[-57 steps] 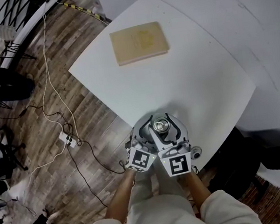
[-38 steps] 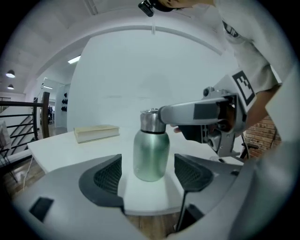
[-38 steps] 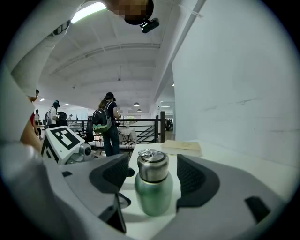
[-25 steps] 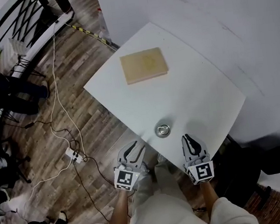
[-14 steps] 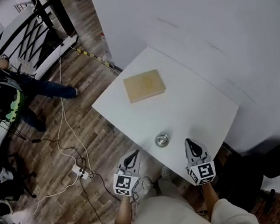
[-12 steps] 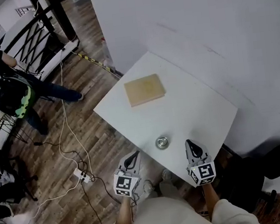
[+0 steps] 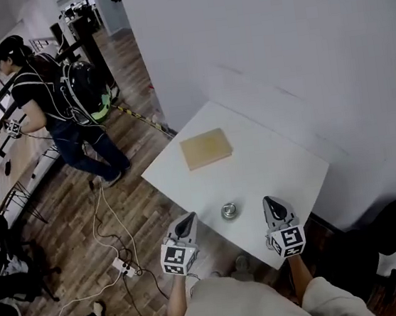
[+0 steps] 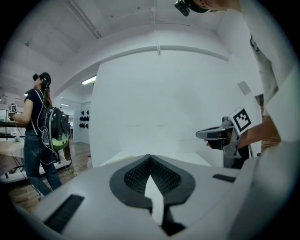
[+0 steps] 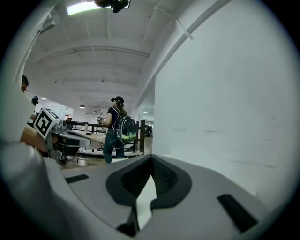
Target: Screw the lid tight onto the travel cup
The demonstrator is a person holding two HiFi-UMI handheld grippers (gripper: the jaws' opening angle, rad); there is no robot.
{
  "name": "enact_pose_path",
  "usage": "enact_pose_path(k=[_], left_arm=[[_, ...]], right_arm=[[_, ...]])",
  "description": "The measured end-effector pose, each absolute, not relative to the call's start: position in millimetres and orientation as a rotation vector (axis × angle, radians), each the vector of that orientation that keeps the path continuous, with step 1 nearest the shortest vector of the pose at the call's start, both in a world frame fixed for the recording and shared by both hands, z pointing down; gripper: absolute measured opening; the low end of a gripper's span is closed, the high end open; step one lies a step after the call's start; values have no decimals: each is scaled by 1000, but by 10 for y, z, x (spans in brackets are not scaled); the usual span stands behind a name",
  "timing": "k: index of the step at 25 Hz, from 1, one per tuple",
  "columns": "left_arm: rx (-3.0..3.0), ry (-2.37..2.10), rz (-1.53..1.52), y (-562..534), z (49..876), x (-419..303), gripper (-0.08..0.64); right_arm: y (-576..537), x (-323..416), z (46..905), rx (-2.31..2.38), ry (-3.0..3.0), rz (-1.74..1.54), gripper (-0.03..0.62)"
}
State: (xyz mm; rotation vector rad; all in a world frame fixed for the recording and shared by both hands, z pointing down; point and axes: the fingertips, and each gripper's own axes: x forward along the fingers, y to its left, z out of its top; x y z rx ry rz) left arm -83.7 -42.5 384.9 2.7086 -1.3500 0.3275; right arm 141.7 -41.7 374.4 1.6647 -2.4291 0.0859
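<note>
The left gripper (image 7: pixel 185 224) and right gripper (image 7: pixel 271 207) hang empty, fingers together. The travel cup (image 7: pixel 229 211) stands at the near edge of the worktop (image 7: pixel 277 158), where a stray knock could topple it.

I am in an open-plan workspace, more lab than home: a white partition wall (image 7: pixel 254 32) behind my small white table (image 7: pixel 278 169), cables (image 7: pixel 109 213) and a power strip (image 7: pixel 126 268) strewn over the wood-plank floor (image 7: pixel 60 231), ceiling strip lights (image 9: pixel 84 7), and a person (image 7: pixel 50 93) wearing a wired backpack.
</note>
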Motion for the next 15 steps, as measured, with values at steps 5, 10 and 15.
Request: enact_pose_path(k=[5, 10, 15], left_arm=[[2714, -1378, 294, -424, 3695, -836, 8], [2714, -1403, 263, -262, 3569, -1033, 8], [2714, -1408, 255, -264, 3575, -925, 8]], right_arm=[[-302, 1441, 3665, 1666, -2438, 69, -2], [-49, 1259, 3578, 1671, -2444, 57, -2], [-51, 1392, 3581, 1690, -2440, 66, -2]])
